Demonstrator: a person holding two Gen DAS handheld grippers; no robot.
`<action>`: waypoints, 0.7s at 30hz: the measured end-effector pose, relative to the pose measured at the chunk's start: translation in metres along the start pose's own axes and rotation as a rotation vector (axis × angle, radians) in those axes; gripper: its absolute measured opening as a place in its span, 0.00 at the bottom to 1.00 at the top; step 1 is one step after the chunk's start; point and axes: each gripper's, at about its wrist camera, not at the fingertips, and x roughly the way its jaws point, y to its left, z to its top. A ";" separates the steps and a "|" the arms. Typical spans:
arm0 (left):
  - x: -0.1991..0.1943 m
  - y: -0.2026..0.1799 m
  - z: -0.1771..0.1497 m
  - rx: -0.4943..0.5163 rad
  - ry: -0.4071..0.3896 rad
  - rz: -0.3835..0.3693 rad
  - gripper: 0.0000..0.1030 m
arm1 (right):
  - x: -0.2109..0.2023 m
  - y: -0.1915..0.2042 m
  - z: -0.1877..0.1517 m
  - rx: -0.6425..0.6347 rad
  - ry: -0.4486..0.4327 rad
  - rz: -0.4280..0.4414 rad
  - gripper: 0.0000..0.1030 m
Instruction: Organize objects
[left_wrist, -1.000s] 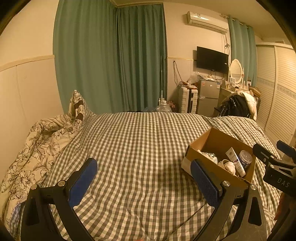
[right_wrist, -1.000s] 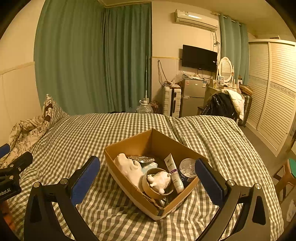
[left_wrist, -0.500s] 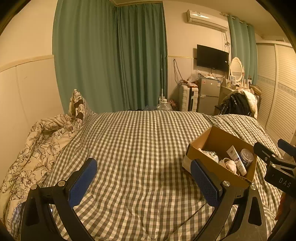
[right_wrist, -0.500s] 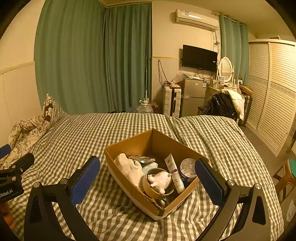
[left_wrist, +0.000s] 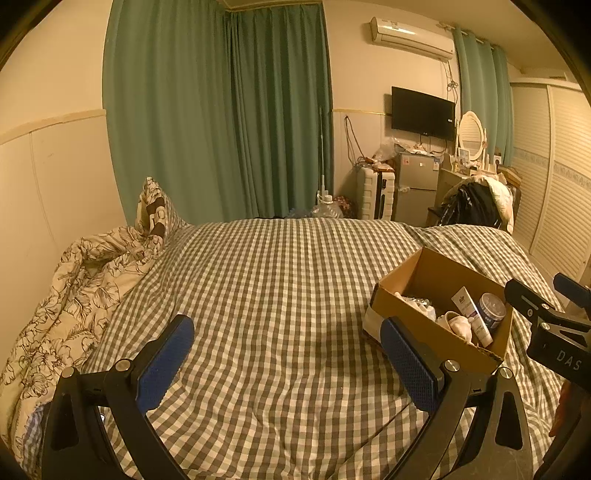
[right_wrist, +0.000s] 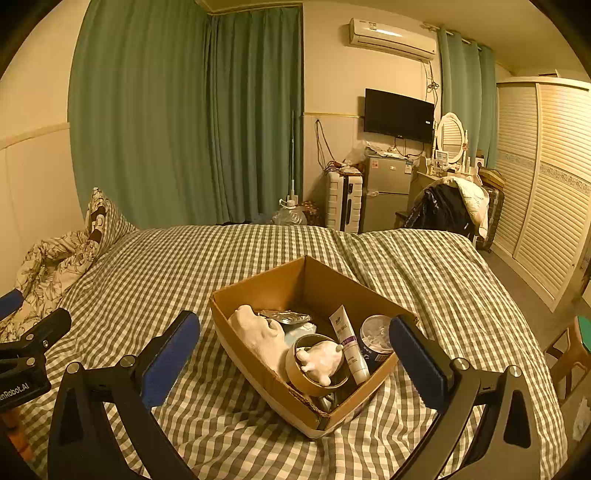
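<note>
An open cardboard box (right_wrist: 258, 291) (left_wrist: 439, 339) sits on the checked bed. It holds a white tube (right_wrist: 349, 341), a round jar (right_wrist: 375, 336), a small bowl with a white figurine (right_wrist: 320, 360), a white lumpy object (right_wrist: 258, 332) and a foil packet (right_wrist: 286, 316). My right gripper (right_wrist: 295, 356) is open and empty, held just in front of the box. My left gripper (left_wrist: 286, 362) is open and empty over bare bedding, left of the box.
A floral duvet (left_wrist: 77, 288) and pillow (left_wrist: 153, 206) lie at the bed's left against the wall. Beyond the bed stand green curtains (right_wrist: 184, 118), a suitcase (right_wrist: 345, 206), a small fridge (right_wrist: 386, 192), a clothes-covered chair (right_wrist: 448, 208) and a wardrobe (right_wrist: 546, 177).
The left gripper's view has drifted slightly; the box sits a little lower and further right in it. The right gripper has barely moved. Both stay open.
</note>
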 end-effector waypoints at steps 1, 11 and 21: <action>0.000 0.000 0.000 0.000 0.000 0.001 1.00 | 0.000 0.001 0.000 -0.002 0.001 0.001 1.00; -0.003 -0.003 0.000 0.018 -0.020 0.004 1.00 | 0.000 0.003 0.000 -0.005 0.004 0.005 1.00; -0.003 -0.002 -0.001 0.012 -0.016 0.005 1.00 | 0.001 0.004 -0.001 -0.005 0.007 0.004 1.00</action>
